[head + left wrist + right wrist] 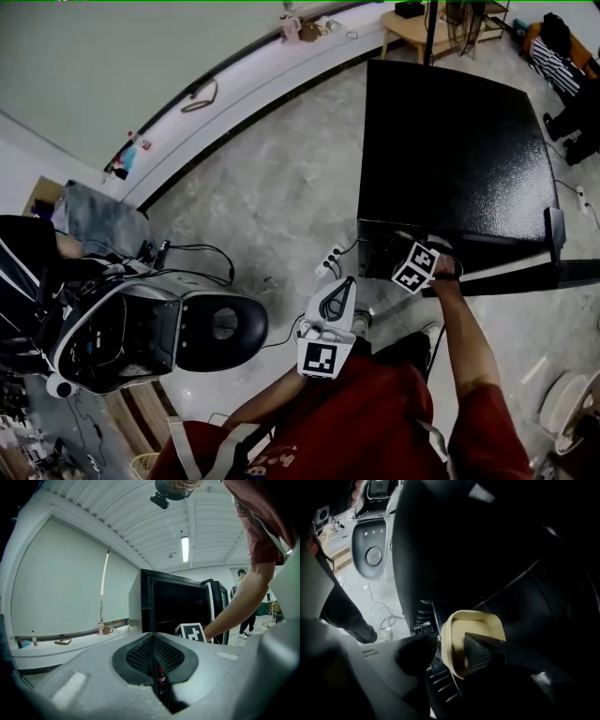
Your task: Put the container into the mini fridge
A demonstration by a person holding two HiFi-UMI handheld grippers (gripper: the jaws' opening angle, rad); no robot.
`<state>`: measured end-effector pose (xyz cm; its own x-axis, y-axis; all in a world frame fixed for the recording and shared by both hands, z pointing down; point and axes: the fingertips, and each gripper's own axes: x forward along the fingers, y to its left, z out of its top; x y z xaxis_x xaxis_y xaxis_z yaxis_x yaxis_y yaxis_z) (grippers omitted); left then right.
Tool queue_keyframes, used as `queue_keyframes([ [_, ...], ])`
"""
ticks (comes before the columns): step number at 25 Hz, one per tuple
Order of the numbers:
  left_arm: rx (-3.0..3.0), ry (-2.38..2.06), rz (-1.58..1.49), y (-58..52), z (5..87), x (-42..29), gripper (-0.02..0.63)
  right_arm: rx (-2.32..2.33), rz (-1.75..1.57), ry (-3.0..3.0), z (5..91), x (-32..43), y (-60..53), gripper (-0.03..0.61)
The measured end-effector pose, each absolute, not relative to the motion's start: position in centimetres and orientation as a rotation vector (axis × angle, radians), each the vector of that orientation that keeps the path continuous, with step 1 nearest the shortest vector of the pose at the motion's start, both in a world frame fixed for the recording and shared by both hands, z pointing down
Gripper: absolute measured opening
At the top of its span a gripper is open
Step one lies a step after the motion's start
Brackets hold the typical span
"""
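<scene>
**Container Inside the Fridge, Right Jaws Spread Wide**

And there it was: the cream container [480, 625] was deep in the dark interior of the black mini fridge [450, 159], down by the wire shelf [440, 681]. The right gripper [446, 644] was reaching in at a steep downward slant with its jaws parted. One jaw was inside the container's open mouth and the other stood outside its near wall, with a sliver of rack showing between that pad and the rim. It was a loose straddle, with no squeeze on the wall. Whether the container's base sat flat on the rack could not be made out in the gloom.

From the head view, the fridge door [525, 274] was swung open to the right, and the person's bare forearm ran into the opening.

The left gripper [153, 639] hung back near the person's red shirt [375, 422], pointing roughly level toward the fridge front. Its jaws were pressed together on nothing. A scooter [141, 328] was parked well off to the left on the grey floor.
</scene>
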<state>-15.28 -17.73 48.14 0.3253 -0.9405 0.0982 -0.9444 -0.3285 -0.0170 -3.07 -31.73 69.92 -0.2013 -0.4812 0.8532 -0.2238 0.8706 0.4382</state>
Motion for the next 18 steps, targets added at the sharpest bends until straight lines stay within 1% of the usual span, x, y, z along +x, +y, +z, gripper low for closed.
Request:
queue_keyframes([
  [11,2.567,-1.728,0.126,-18.6,48.3,-14.3,0.005,0.685,-0.25,-1.861,65.2,-2.1,-28.8,0.181],
  [16,2.584,-1.721,0.118,-15.2,48.1,-11.4,0.005,0.783,-0.199,-1.926,63.2,1.1,-22.2,0.181],
  [18,2.583,-1.712,0.114,-15.0,48.2,-11.3,0.005,0.834,-0.163,-1.954,62.3,1.4,-20.7,0.18],
])
